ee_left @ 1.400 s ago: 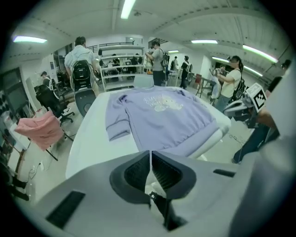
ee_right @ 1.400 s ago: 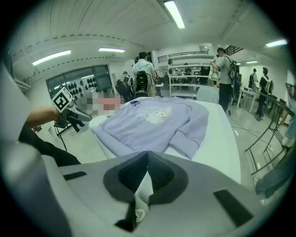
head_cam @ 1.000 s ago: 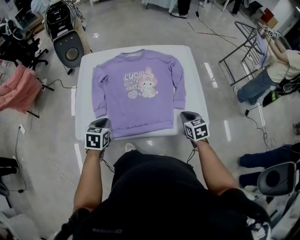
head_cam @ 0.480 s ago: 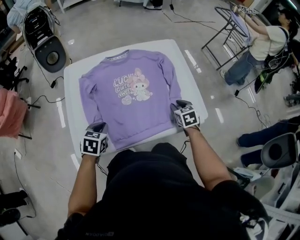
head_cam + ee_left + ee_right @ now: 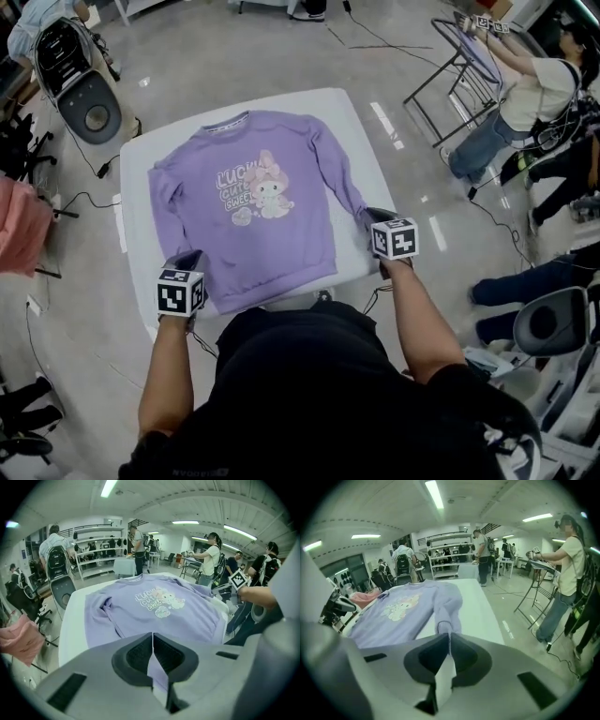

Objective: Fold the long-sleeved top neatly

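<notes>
Glossy grey floor with cables across it. White rectangular table (image 5: 136, 216) sits mid-frame, and the long-sleeved top (image 5: 267, 216) lies flat on it, print up, collar at the far edge. It's soft lilac knit with ribbed hem and cuffs and a cartoon print with lettering on the chest.

Far left of the head view: pink garment (image 5: 19, 225), rumpled, off the table.

Left gripper (image 5: 189, 260) is at the hem's lower-left corner. The head view only gives its marker cube. The left gripper view shows the left gripper (image 5: 152, 634) with jaws together and a strip of lilac fabric pinched between the dark pads. That view also shows shelving (image 5: 93, 555) at the back of the room, which the head view lacks.

Right gripper (image 5: 375, 217) is at the cuff (image 5: 361, 210) of the sleeve stretched out toward the table's right edge. In the right gripper view the right gripper (image 5: 449, 634) has jaws that have just been closing, tips now nipped on the cuff (image 5: 445, 626).

Upper right: thin metal-frame stand (image 5: 464, 56).
</notes>
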The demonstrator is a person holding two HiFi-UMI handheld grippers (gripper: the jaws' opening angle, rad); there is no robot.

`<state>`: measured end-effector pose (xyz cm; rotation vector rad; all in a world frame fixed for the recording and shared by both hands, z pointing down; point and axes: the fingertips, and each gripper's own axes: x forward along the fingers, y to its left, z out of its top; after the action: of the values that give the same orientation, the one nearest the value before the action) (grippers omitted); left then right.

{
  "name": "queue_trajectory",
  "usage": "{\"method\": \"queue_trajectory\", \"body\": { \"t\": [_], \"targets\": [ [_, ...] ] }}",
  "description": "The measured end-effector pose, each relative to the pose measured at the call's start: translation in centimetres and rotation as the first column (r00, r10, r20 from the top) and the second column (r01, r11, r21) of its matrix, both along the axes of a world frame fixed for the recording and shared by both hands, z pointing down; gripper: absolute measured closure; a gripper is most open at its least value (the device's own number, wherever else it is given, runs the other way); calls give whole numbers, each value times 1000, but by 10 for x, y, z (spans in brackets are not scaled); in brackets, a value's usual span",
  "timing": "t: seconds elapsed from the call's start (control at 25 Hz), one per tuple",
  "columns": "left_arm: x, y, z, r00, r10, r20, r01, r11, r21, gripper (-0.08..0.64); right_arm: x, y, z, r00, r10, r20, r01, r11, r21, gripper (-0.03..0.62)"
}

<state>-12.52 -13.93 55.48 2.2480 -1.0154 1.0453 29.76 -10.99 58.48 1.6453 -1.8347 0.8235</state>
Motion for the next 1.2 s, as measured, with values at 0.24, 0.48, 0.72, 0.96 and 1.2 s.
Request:
{"method": "queue_trajectory", "body": {
  "t": [0.24, 0.48, 0.72, 0.96, 1.2],
  "targets": [
    [24, -12, 1, 997, -80, -6, 80, 997, 4, 549, 111, -2, -8, 970, 222, 98, -224, 975, 7, 571],
    [52, -9, 0, 995, -100, 5, 100, 995, 7, 548, 132, -3, 29, 961, 180, 211, -165, 982, -90, 559],
    [81, -2, 8, 995, -97, 20, 97, 995, -14, 548, 147, 1, 25, 938, 160, 307, -159, 987, -27, 480],
    [108, -9, 2, 995, -99, 22, 99, 995, -2, 548, 166, 4, 7, 889, 166, 427, -215, 974, 68, 533],
    [137, -9, 1, 996, -89, 22, 89, 996, 5, 548, 135, 8, -1, 858, -21, 514, -64, 987, 146, 375]
  ]
}}
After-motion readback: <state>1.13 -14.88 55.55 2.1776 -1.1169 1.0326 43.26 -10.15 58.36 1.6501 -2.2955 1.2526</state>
